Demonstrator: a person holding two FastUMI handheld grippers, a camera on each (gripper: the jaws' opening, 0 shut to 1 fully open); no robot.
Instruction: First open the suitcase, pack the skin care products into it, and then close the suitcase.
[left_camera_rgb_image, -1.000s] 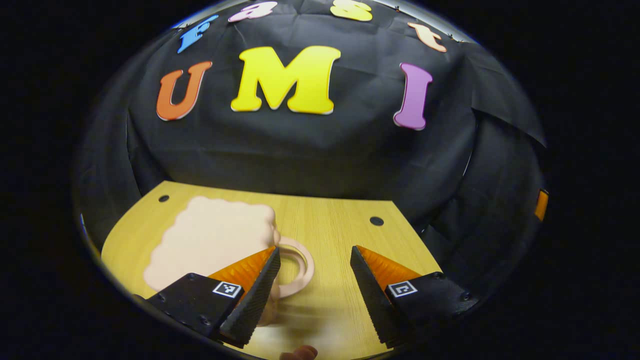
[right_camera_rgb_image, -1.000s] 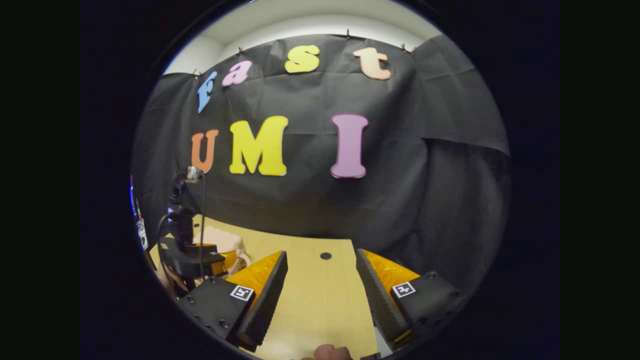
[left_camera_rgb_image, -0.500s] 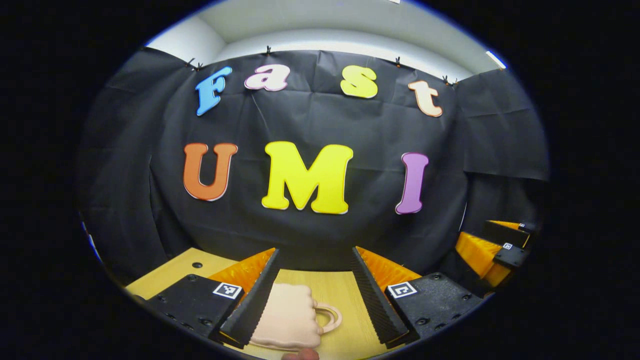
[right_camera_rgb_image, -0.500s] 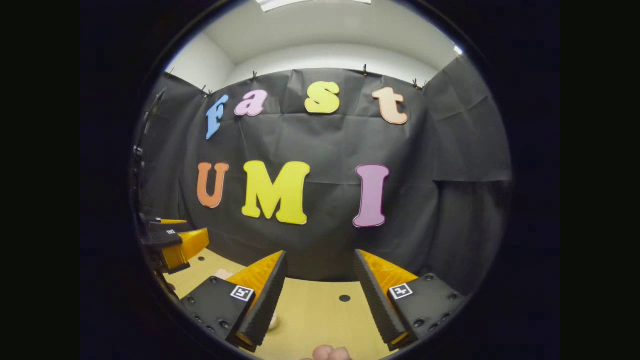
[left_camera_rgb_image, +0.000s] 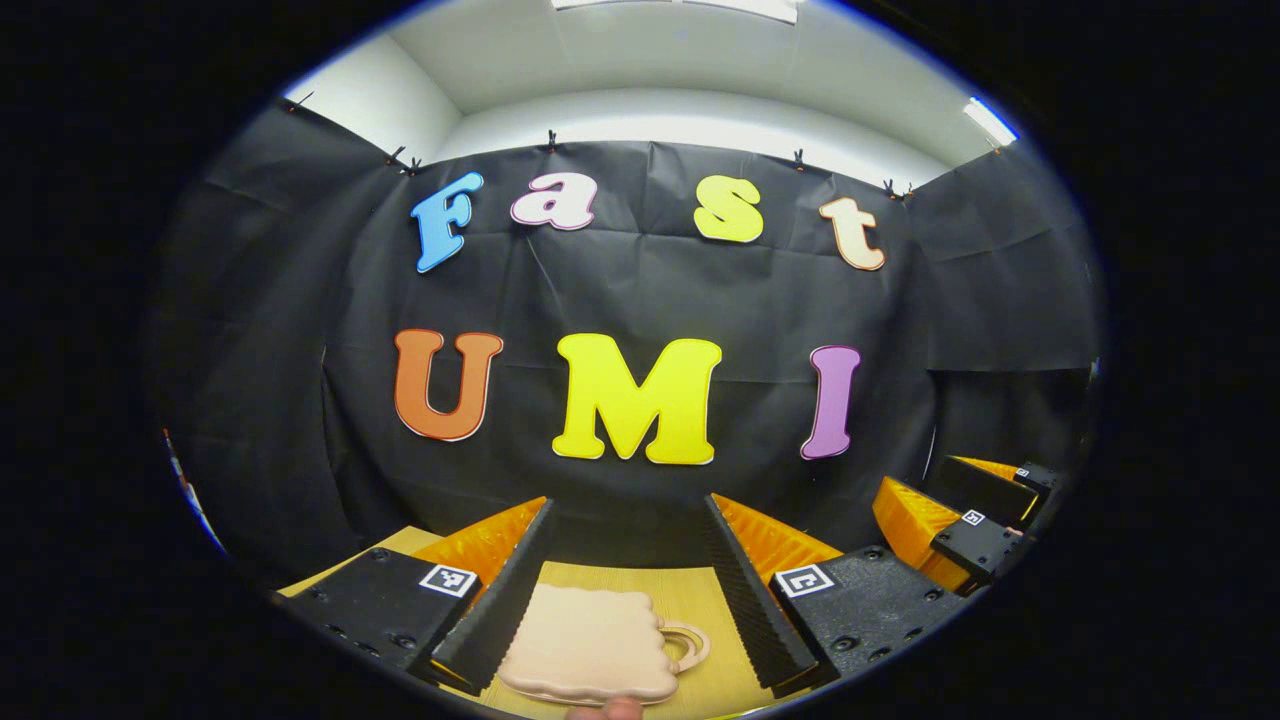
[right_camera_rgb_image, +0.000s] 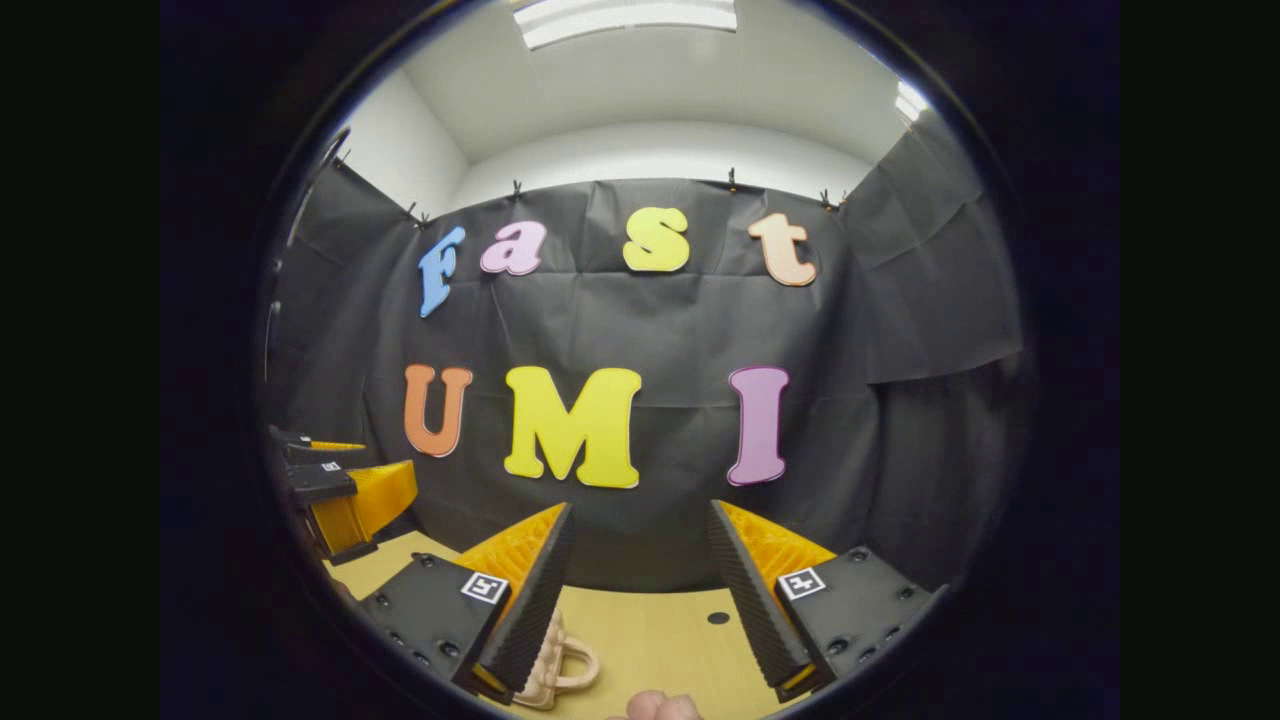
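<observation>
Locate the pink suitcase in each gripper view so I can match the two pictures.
Left gripper view: the suitcase lies flat on the table at bottom centre, between the left tool's open fingers, handle to the right.
Right gripper view: at bottom left, mostly hidden behind one finger of the right tool; its handle shows.
Shared landmark: the handle.

No readable label, brand or number stands on the closed suitcase (left_camera_rgb_image: 590, 645) or the desk (right_camera_rgb_image: 650, 640). Each gripper finger carries a small square black-and-white marker tag (left_camera_rgb_image: 448, 579), a coded pattern rather than text.
</observation>
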